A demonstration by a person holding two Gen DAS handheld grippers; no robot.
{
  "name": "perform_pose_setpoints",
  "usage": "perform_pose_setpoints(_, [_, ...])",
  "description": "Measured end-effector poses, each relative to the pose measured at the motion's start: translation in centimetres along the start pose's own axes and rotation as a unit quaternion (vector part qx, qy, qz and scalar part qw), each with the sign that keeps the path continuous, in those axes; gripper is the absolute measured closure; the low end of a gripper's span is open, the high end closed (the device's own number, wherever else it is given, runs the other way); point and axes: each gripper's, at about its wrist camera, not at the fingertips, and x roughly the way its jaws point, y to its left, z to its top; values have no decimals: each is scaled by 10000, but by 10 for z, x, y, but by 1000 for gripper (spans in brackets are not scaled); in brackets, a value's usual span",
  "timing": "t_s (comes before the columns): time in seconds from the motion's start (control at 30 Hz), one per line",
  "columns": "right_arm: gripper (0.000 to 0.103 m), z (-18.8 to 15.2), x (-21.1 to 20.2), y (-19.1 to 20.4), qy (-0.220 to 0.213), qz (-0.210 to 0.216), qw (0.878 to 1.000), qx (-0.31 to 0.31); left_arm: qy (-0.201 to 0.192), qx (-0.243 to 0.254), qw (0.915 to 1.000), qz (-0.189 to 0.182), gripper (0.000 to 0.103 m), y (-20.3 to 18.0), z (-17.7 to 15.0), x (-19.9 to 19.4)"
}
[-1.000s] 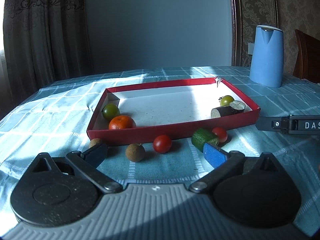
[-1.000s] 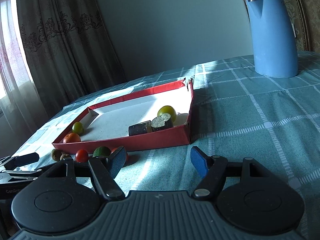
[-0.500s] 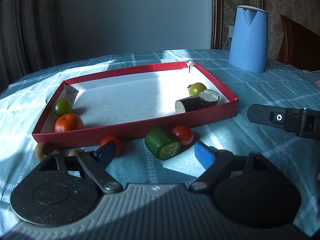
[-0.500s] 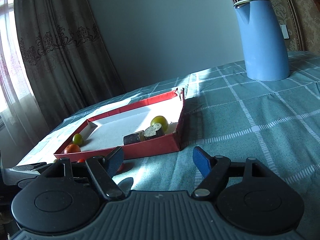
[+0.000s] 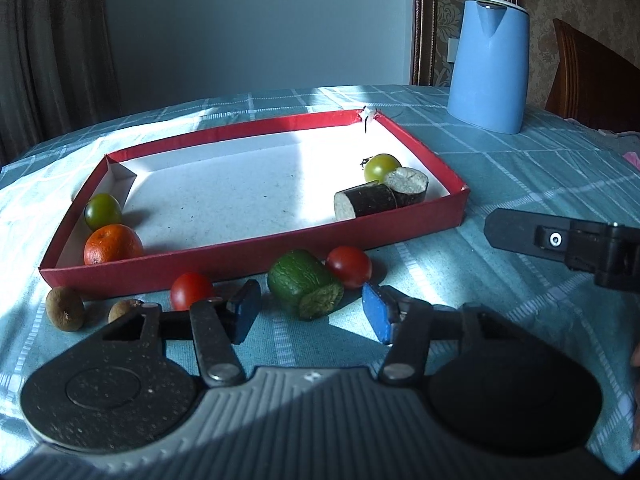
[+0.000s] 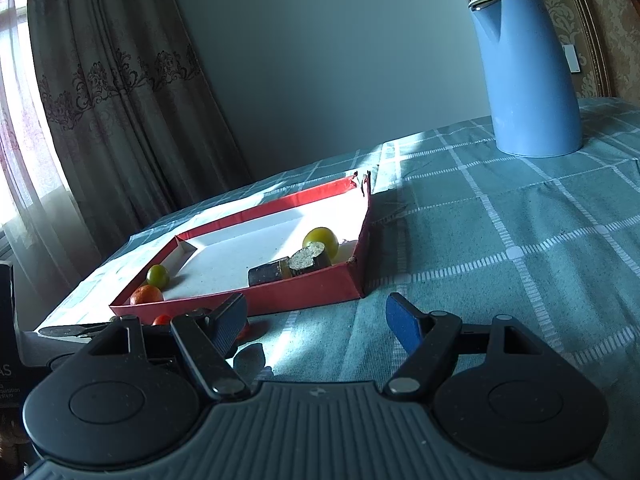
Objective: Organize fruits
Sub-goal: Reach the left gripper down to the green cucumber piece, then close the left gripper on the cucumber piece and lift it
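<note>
Approx half done: red tray (image 5: 256, 258) holds orange (image 5: 113, 244), 2 green tomatoes & 2 dark chunks, w/ green chunk (image 5: 304, 283), 2 red tomatoes, 2 brown fruits outside its front wall; left gripper (image 5: 310, 312) & right gripper (image 6: 318, 320) both spread, empty.

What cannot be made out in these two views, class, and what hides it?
- Small brown fruit, left wrist view: partly behind the left tool.
- Red tomato, right wrist view: mostly behind the right tool.
- Right tool, left wrist view: cut off by the frame edge.
- Orange, right wrist view: lower half behind the red tray wall.
</note>
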Motion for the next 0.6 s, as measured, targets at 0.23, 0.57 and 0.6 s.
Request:
perform_pose_setpoints(0.23, [27,-1,2,-1,60,-20,10000,28,-48,-29,10000,-9,64,2,0,-1])
perform_pose_setpoints(0.57, [25,-1,6,0,152,-64,9999,-40,-204,-182,9996,122,69,9,-4,-12])
perform_pose_setpoints(0.6, [21,-1,8,1,198,-75,9997,-75,-251,-214,9993,158,69,11,-4,-15])
